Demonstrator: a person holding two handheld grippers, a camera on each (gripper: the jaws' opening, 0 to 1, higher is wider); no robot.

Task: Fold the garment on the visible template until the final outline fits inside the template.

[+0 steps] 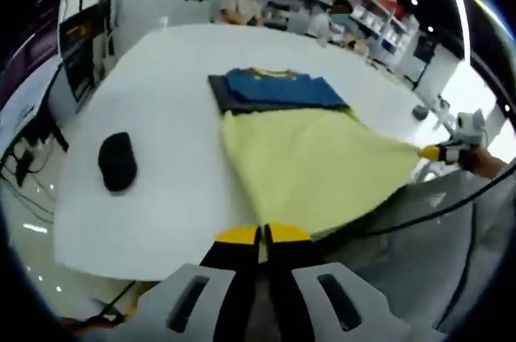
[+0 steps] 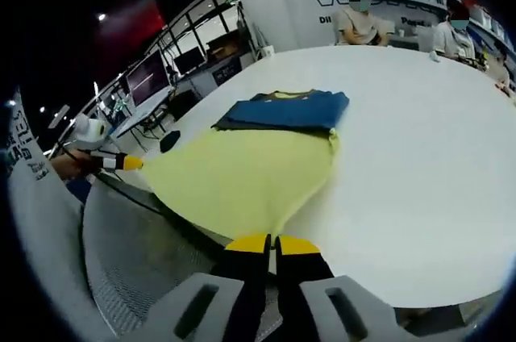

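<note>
Left hand-held gripper point(image 1: 262, 235) and right hand-held gripper point(image 2: 272, 243) each pinch the pale yellow cloth garment point(image 1: 310, 160), stretched over the white tabletop point(image 1: 161, 173)

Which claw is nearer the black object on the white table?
Left. The left claw grips the yellow garment at its hem, beside the black object; the right claw holds the far corner, across the garment.

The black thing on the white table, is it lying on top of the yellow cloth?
No. In the left gripper view the black object lies on the bare white table, apart from the yellow cloth.
</note>
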